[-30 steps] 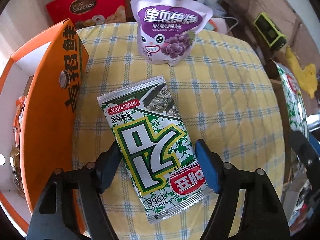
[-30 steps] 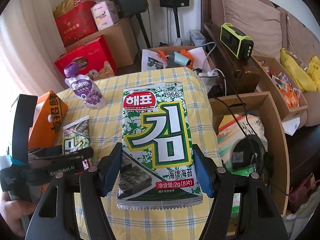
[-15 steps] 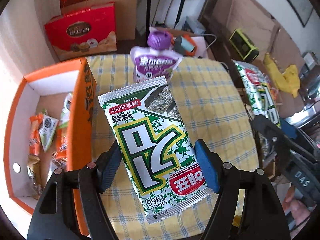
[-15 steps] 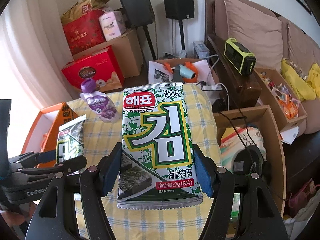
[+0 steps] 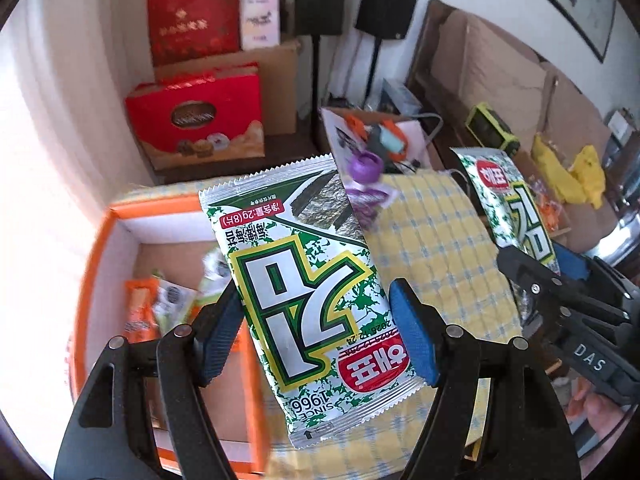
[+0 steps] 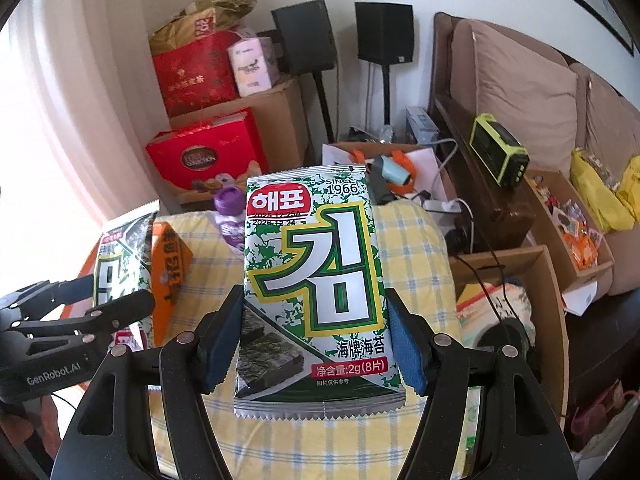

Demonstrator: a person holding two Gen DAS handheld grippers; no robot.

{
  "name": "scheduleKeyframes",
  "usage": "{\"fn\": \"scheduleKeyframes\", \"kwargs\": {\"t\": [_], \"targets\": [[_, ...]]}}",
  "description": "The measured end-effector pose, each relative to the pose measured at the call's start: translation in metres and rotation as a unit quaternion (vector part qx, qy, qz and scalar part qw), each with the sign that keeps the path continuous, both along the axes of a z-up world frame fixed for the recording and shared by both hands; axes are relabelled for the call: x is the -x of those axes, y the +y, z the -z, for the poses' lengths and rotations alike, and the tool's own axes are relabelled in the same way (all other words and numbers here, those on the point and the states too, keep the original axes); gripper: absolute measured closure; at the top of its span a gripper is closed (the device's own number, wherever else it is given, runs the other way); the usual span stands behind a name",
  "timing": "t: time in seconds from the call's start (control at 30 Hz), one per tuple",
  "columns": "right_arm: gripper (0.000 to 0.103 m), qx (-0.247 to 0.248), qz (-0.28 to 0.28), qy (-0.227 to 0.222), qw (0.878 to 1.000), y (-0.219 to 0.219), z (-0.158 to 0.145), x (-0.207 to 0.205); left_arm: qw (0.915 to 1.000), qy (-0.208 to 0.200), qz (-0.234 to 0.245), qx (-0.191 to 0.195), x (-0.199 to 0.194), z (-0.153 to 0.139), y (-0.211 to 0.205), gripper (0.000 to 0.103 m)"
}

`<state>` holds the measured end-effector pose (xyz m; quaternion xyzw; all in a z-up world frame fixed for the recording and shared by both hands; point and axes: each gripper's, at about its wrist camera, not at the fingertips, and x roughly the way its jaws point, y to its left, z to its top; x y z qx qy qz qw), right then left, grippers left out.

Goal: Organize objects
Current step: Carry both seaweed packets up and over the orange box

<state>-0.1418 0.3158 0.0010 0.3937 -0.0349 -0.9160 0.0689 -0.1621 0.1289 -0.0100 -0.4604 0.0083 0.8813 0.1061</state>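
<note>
Here, each gripper is holding a seaweed snack packet flat between its blue-padded fingers, above a table with a yellow checked cloth [image 5: 436,240].

In the left wrist view, the left gripper [image 5: 316,328] is gripping the left packet [image 5: 308,292] by its long side edges. Its long axis is running from lower centre toward upper centre, leaning slightly left, with the printing upside down: the red logo end is sitting nearest the camera and the far end is pointing away. The packet is hanging over the edge of an orange box [image 5: 100,256] at lower left, which is holding small snack packs. A purple-capped pouch [image 5: 364,184] is peeking out behind the packet's upper right corner.

In the right wrist view, the right gripper [image 6: 316,336] is clamping the right packet [image 6: 316,288] by its sides too. Its long axis is standing almost vertical in the frame, print upright, red logo end pointing away. It is sitting in centre frame over the cloth.
</note>
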Motion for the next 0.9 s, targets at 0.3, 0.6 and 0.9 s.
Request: {"fn": "scheduleKeyframes", "kwargs": {"t": [0.3,0.6,0.9], "targets": [[0.034,-0.014,-0.019,0.006,1.000,-0.039,-0.006,0.004,0.9992,0.015,-0.037,-0.006,0.001,-0.007,-0.046,0.033],[0.034,-0.006,-0.038,0.006,0.999,-0.080,-0.008,0.010,0.9980,0.023,-0.059,-0.002,-0.001,-0.011,-0.081,0.033],[0.034,-0.006,-0.066,0.006,0.998,-0.126,-0.007,0.016,0.9968,0.018,-0.077,-0.007,0.000,-0.008,-0.120,0.033]]}}
